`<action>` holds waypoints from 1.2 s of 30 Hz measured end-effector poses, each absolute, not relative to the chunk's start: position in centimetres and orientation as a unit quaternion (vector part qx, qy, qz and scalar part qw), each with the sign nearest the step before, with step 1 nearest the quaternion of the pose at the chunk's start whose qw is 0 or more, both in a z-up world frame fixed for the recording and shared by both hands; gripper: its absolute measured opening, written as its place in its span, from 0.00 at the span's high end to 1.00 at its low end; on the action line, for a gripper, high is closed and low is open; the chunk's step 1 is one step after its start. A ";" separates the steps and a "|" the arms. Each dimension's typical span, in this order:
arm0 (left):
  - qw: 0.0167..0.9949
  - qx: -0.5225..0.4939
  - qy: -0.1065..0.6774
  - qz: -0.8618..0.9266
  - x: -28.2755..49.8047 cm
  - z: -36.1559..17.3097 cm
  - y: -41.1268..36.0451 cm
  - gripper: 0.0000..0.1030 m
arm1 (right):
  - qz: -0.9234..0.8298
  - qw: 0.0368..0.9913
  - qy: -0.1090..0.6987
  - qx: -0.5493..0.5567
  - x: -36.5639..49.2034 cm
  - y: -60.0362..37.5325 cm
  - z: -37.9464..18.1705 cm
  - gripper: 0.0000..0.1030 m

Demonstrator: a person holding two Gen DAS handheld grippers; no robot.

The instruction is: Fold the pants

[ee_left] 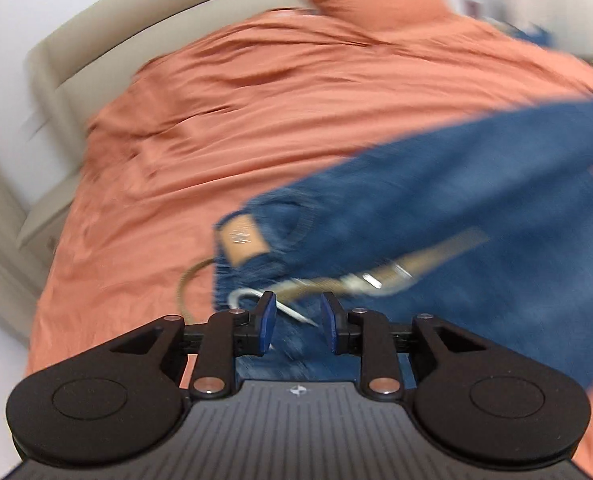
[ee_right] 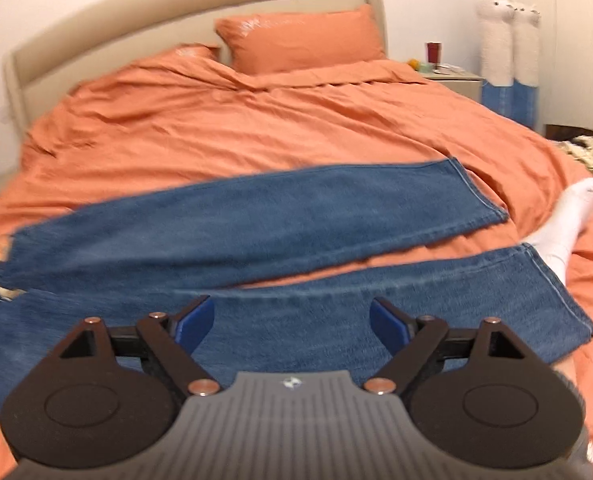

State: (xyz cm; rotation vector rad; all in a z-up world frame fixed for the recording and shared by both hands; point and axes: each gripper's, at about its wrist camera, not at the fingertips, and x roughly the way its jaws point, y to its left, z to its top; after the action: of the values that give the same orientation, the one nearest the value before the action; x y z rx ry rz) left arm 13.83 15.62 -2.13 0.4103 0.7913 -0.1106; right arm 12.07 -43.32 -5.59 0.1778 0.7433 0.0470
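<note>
An orange bed (ee_right: 224, 132) bears blue jeans (ee_right: 256, 216) just ahead of both grippers. The left gripper (ee_left: 298, 318) hangs slightly parted above the waistband, holding nothing; the right gripper (ee_right: 292, 320) gapes wide over one leg.

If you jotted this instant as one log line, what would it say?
jeans: flat on orange bed, legs apart | left gripper: open, empty, above waistband | right gripper: open, empty, above near leg

A wide bed (ee_right: 216, 128) with rumpled orange bedding fills the room, two orange pillows (ee_right: 304, 40) propped against a beige padded headboard (ee_right: 176, 4) at the far side. Right of it stands a pale nightstand (ee_right: 456, 80), with white walls (ee_right: 436, 8) behind.
</note>
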 end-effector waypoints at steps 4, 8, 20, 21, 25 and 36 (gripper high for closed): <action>0.864 0.281 0.397 -0.131 9.2 -4.2 12.3 0.65 | 0.017 0.918 0.390 0.072 11.5 -45.4 -3.4 0.21; 0.826 0.352 0.406 -0.169 6.0 -8.0 9.7 0.63 | 0.011 0.920 0.389 0.031 10.1 -47.1 -1.8 0.21; 0.755 0.502 0.381 -0.180 5.1 -17.4 6.8 0.69 | 0.021 0.907 0.405 -0.111 7.0 -54.3 -0.1 0.47; 0.756 0.503 0.380 -0.177 5.3 -17.5 6.8 0.79 | 0.024 0.902 0.412 -0.126 7.3 -55.0 -0.1 0.48; 0.784 0.472 0.373 -0.150 5.1 -15.9 6.3 0.91 | 0.050 0.867 0.437 -0.235 7.8 -56.3 -2.0 0.62; 0.852 0.339 0.391 -0.077 7.6 -12.1 6.3 0.94 | 0.160 0.719 0.479 -0.478 9.4 -56.4 -11.8 0.82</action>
State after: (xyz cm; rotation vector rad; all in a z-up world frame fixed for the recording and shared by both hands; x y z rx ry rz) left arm 7.64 6.25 -12.10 0.7145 0.8219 -0.1612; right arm 9.36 -56.42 -11.77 -1.0581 1.0586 0.3540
